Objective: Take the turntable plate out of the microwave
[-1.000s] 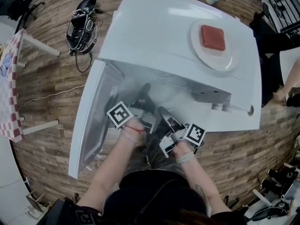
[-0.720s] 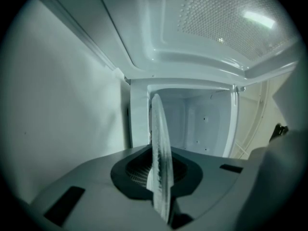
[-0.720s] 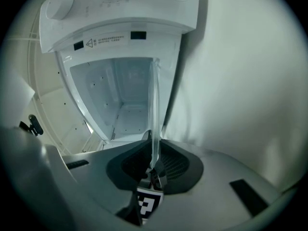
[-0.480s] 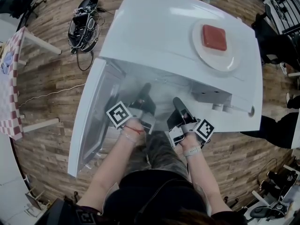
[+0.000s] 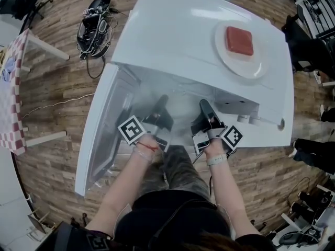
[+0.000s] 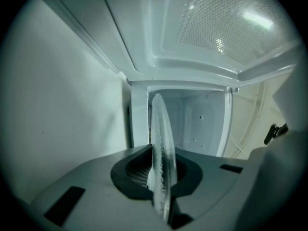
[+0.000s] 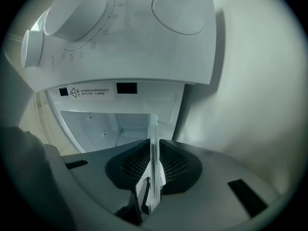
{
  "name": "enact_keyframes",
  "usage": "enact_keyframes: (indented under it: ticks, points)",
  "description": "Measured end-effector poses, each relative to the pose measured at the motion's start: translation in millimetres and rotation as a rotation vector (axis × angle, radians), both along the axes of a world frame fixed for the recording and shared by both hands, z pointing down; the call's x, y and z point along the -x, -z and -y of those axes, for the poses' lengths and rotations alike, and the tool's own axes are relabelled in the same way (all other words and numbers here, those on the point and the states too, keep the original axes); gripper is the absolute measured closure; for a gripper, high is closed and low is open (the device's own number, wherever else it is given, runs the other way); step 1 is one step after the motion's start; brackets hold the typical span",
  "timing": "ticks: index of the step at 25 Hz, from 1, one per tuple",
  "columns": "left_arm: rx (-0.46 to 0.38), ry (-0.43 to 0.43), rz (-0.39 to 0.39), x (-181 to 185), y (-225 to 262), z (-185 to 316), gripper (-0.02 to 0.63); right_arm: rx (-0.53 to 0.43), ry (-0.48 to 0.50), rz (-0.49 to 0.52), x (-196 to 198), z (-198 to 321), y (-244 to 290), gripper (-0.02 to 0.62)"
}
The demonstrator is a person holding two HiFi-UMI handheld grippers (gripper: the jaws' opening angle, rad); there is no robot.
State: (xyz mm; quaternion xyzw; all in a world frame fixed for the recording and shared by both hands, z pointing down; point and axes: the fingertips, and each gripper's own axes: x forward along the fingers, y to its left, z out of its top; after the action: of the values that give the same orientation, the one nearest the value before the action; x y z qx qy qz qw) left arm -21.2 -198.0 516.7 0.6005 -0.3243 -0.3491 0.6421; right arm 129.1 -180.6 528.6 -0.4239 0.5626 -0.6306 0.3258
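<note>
The white microwave (image 5: 199,30) stands with its door (image 5: 102,135) swung open to the left. The clear glass turntable plate (image 5: 180,109) lies inside the cavity. My left gripper (image 5: 159,102) reaches into the left side of the mouth. In the left gripper view it (image 6: 161,177) is shut on the plate's rim (image 6: 161,138), which stands edge-on between the pads. My right gripper (image 5: 203,107) reaches in at the right, below the control panel (image 7: 120,28). Its jaws (image 7: 151,165) stand a little apart, with the thin plate edge (image 7: 153,134) between them.
A white dish (image 5: 238,61) with a red block (image 5: 239,41) sits on the microwave's top at the right. A bundle of cables (image 5: 91,30) lies on the wooden floor at the back left. A table with a checked cloth (image 5: 10,93) stands at the far left.
My right gripper has moved right and forward from the middle of the microwave mouth to the plate's right rim. The left gripper has stayed on the plate.
</note>
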Motion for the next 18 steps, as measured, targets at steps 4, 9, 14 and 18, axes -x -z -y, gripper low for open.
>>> enact_keyframes:
  ticks: [4, 9, 14, 18]
  points:
    - [-0.008, 0.006, 0.002, 1, 1, 0, 0.575, -0.026, 0.002, 0.000, 0, 2, 1, 0.545]
    - [0.004, 0.025, -0.020, 4, -1, -5, 0.577, -0.074, 0.012, -0.002, 2, 0, 7, 0.554]
    - [-0.009, 0.031, -0.021, 7, 1, -15, 0.577, -0.101, 0.020, -0.001, 5, -8, 11, 0.554]
    - [-0.031, 0.014, -0.007, 9, 8, -20, 0.577, -0.117, 0.015, 0.012, 7, -16, 16, 0.555]
